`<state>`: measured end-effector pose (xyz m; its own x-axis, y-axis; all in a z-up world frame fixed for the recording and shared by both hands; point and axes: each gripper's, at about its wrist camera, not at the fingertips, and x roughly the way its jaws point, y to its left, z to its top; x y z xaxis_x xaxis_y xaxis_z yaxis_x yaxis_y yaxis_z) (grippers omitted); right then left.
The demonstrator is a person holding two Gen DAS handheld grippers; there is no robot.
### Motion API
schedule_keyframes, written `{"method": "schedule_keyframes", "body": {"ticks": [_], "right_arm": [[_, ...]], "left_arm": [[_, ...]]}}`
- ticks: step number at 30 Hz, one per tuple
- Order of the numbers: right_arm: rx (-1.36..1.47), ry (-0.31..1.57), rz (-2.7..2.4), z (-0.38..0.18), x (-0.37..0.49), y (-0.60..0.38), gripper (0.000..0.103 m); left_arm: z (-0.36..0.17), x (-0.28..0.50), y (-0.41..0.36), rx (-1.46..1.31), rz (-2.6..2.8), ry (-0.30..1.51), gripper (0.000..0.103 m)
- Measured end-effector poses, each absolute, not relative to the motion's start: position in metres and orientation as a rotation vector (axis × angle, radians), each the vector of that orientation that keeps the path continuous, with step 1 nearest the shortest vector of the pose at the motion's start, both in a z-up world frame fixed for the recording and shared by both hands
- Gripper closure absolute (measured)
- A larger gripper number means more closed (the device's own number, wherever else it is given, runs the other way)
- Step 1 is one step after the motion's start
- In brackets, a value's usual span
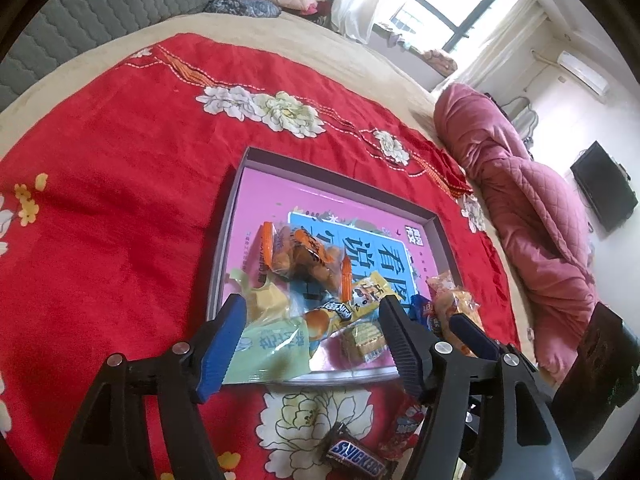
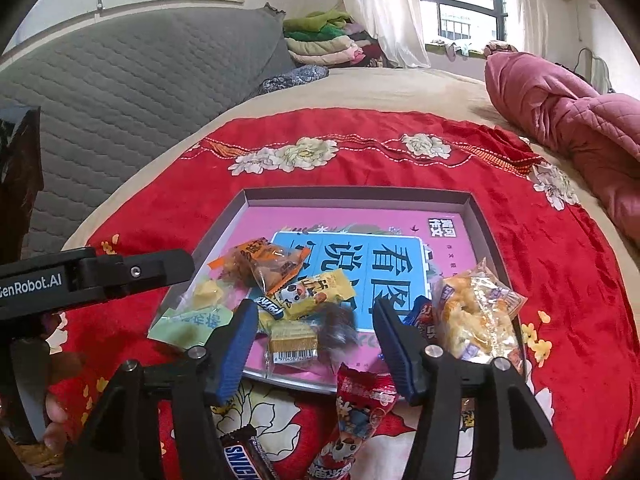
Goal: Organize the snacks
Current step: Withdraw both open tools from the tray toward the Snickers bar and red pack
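A shallow grey box [image 1: 236, 216] [image 2: 480, 224] with a pink and blue liner lies on a red floral cloth. Several snack packets lie in its near part: an orange-wrapped packet [image 1: 304, 256] [image 2: 264, 266], a yellow panda packet [image 1: 360, 296] [image 2: 316, 292], a green packet [image 1: 272, 344] [image 2: 188, 322], a wafer [image 1: 366, 340] [image 2: 294, 342] and a clear bag of puffs [image 2: 476, 320]. A Snickers bar [image 1: 356, 458] [image 2: 244, 456] and a red packet [image 2: 356, 412] [image 1: 402, 428] lie on the cloth before the box. My left gripper [image 1: 312, 340] is open over the box's near edge. My right gripper [image 2: 316, 344] is open, with a dark blurred snack [image 2: 338, 326] between its fingers.
The cloth covers a beige bed [image 2: 360, 88]. A grey quilted headboard [image 2: 140, 64] stands at the left, a rolled pink quilt [image 2: 568, 120] at the right. Folded blankets [image 2: 320, 40] are stacked at the far end by a window.
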<state>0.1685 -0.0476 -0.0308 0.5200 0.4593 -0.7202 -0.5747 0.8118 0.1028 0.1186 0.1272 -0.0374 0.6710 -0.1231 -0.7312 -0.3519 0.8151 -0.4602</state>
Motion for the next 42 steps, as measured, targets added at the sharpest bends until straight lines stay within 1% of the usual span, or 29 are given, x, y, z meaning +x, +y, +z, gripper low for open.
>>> {"method": "schedule_keyframes", "body": {"ticks": [20,25,42], "right_arm": [[-0.130,0.760,0.606,-0.009,0.162,-0.068,0.038],[-0.135,0.747,0.604,-0.004,0.158,-0.074,0.034],[-0.127,0.746,0.605,0.001,0.145,-0.091,0.033]], "left_arm": [[-0.021,0.105,0.117,-0.581,0.148,0.833,0.031],[-0.019,0.102,0.112,-0.571,0.141,0.839,0.030],[-0.016,0.092,0.090,-0.519,0.127,0.889,0.030]]}}
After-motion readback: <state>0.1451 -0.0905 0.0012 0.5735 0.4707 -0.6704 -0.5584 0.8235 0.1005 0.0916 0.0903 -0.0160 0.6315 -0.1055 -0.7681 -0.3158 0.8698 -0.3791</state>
